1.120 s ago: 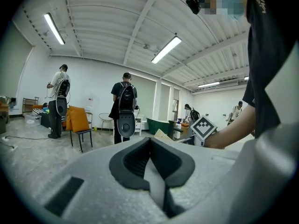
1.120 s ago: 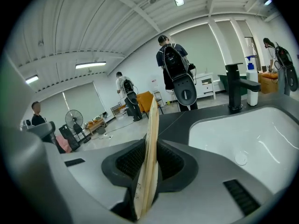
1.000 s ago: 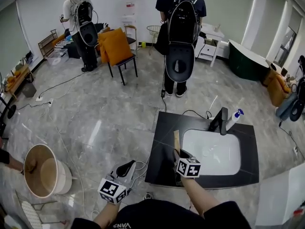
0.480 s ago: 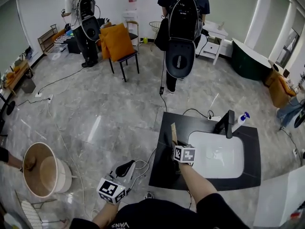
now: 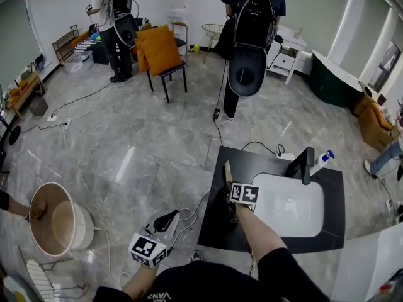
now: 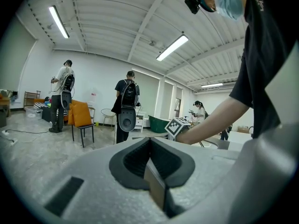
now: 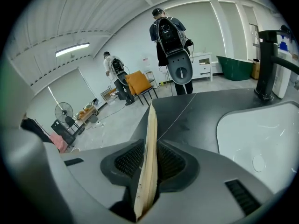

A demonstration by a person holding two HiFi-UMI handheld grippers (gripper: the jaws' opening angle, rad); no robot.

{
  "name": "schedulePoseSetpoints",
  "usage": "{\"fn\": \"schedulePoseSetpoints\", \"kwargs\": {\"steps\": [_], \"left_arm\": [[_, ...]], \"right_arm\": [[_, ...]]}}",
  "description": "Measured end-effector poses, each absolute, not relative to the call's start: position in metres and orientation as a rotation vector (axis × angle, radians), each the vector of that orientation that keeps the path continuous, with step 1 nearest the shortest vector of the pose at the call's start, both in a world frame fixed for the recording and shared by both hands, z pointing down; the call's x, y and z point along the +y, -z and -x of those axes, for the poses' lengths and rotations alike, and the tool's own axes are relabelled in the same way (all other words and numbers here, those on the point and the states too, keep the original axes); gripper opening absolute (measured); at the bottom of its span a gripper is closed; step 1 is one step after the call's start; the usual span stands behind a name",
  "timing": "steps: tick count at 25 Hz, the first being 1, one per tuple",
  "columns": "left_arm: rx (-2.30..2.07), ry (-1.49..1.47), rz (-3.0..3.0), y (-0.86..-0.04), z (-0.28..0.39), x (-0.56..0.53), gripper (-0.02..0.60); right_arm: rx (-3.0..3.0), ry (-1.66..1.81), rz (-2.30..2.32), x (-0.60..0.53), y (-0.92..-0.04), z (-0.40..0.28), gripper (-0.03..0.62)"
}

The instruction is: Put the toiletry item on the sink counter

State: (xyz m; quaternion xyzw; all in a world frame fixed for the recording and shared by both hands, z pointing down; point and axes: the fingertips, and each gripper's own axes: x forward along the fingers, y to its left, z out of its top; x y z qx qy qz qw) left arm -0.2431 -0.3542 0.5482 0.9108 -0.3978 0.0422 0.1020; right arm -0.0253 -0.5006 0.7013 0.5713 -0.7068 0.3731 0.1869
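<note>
A thin, flat, pale wooden toiletry item (image 5: 227, 173) stands on edge between the jaws of my right gripper (image 5: 228, 192), over the left strip of the dark sink counter (image 5: 217, 222). In the right gripper view the item (image 7: 150, 139) rises from the gripper (image 7: 148, 164) with a pad against each face. These jaws have just been opening a little. The counter (image 7: 196, 108) lies close beneath. My left gripper (image 5: 165, 221) hangs low over the floor, left of the counter, and its jaws (image 6: 150, 160) meet with nothing between them.
A white basin (image 5: 289, 205) fills the counter's middle, with a black faucet (image 5: 307, 162) and a spray bottle (image 5: 322, 159) behind it. A wooden bucket (image 5: 56, 226) stands at the left. Cables cross the floor. A person with a backpack (image 5: 252, 36) stands beyond the counter.
My right gripper has carried the wooden item lower and further along the counter's left strip. The left gripper has hardly shifted. The people at the back have drifted in view.
</note>
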Motion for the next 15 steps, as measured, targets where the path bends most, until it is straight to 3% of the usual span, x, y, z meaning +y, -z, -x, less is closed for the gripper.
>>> {"fn": "schedulePoseSetpoints", "kwargs": {"steps": [10,15], "left_arm": [[-1.160,-0.128,-2.693,-0.551,0.240,-0.357,0.009],[-1.166,-0.131,-2.689,-0.551,0.241,-0.358,0.009]], "right_arm": [[-1.961,-1.054,-1.618,-0.497,-0.706,0.013,0.113],[-1.961,-1.075,-1.640,-0.497,-0.705,0.010,0.157]]}}
